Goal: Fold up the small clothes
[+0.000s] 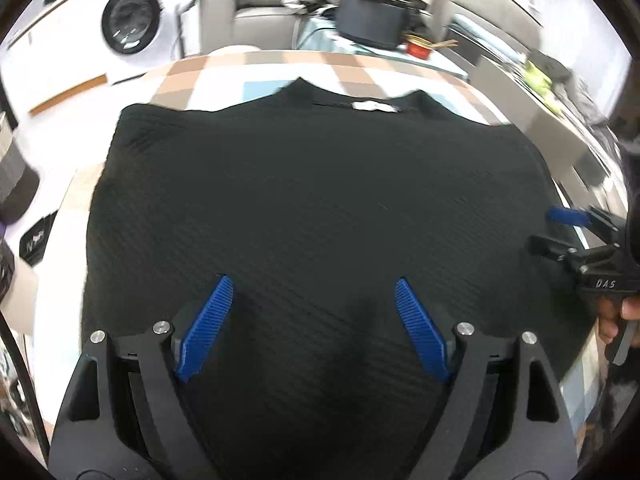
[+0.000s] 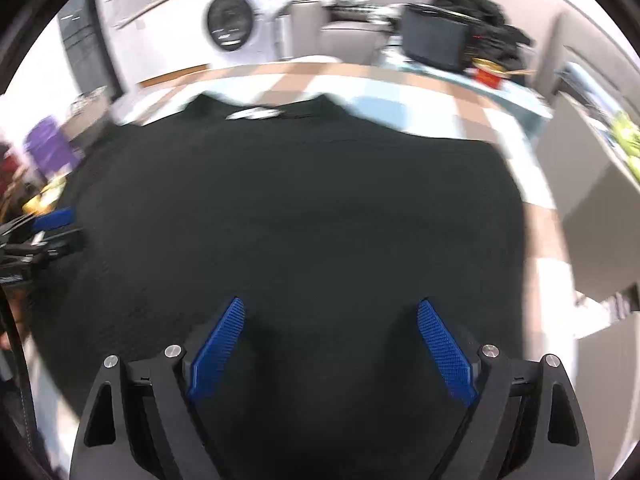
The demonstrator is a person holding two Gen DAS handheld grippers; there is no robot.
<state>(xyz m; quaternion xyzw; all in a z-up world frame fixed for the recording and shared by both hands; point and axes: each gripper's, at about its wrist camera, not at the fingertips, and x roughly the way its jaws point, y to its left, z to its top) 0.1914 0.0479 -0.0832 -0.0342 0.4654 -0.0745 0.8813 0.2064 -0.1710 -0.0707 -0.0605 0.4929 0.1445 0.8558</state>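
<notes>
Left wrist view: the black shirt (image 1: pixel 312 208) lies flat on the checked desk (image 1: pixel 224 76), collar and white label (image 1: pixel 374 106) at the far edge, hem toward the camera. So its long axis runs straight away from the fingers. The left gripper (image 1: pixel 314 304) sits over the near hem area, blue fingers (image 1: pixel 208 326) spread wide with nothing between them. Whether the tips touch the cloth, I can't tell. The right gripper (image 1: pixel 568 228) pokes in at the right side of the shirt; from here I can't tell how its fingers stand.

Right wrist view: same shirt (image 2: pixel 288 216), collar far, hem near. The right gripper (image 2: pixel 332 320) is released too, fingers (image 2: pixel 446 354) apart over the near part of the fabric, gripping nothing.

Both look about equally close to the hem, one per side, so my guess is a two-handed grab there.
</notes>
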